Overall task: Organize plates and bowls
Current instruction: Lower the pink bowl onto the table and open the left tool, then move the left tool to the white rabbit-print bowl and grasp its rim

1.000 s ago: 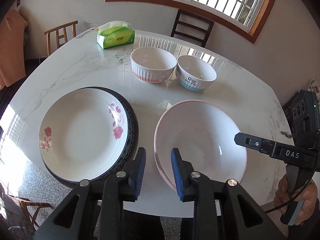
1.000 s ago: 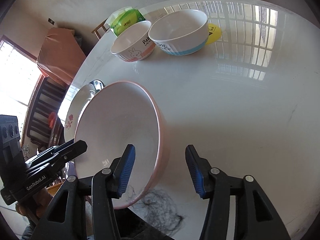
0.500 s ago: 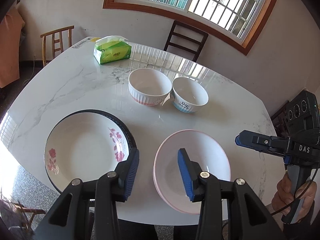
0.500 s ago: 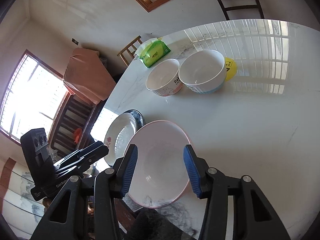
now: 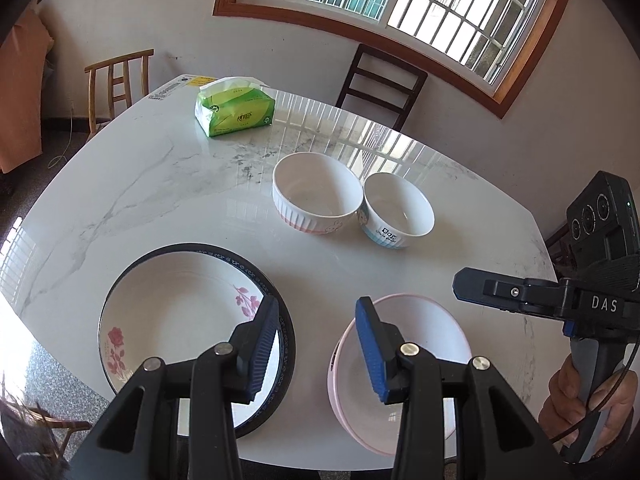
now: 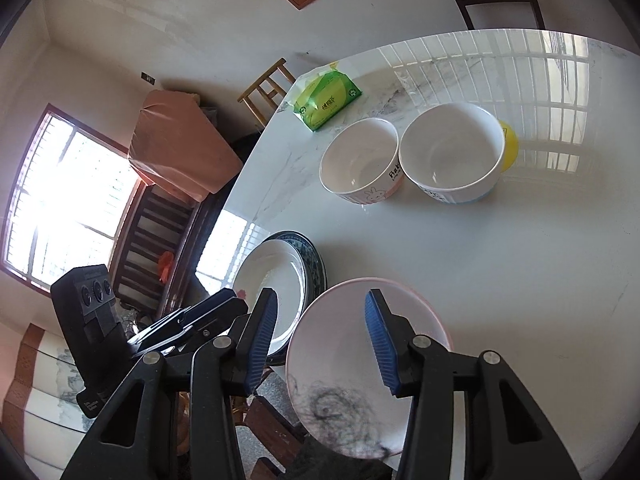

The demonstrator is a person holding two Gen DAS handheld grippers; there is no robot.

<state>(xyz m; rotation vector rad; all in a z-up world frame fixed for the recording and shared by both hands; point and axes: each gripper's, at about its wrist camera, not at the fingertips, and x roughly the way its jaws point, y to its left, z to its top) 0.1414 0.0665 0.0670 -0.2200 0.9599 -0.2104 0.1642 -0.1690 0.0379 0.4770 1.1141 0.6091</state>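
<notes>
Right, both tools are released and hold nothing: the left tool (image 5: 316,344) hangs over the gap between the rose plate (image 5: 176,320) and the pink plate (image 5: 400,376), the right tool (image 6: 320,344) over the pink plate's left side.

Task things: the rose plate sits nested in a dark-rimmed plate (image 5: 286,332) at the near left of the counter (image 5: 160,184). The pink plate lies just beside that stack, near the front edge. Two bowls, the ribbed pink-based bowl (image 5: 316,200) and the blue-based bowl (image 5: 398,210), stand touching mid-counter.

My read: next step is the pink plate onto the stack. Take it by the rim with one pad inside and one under the lip, lift it level, clear the stack's rim before lowering, and centre it.

Around: the tissue pack (image 5: 234,110) is well apart at the far side and a yellow thing (image 6: 508,148) sits behind the blue-based bowl. Neither is in the path. Main risks are the front edge close by and the two tools crowding each other.
</notes>
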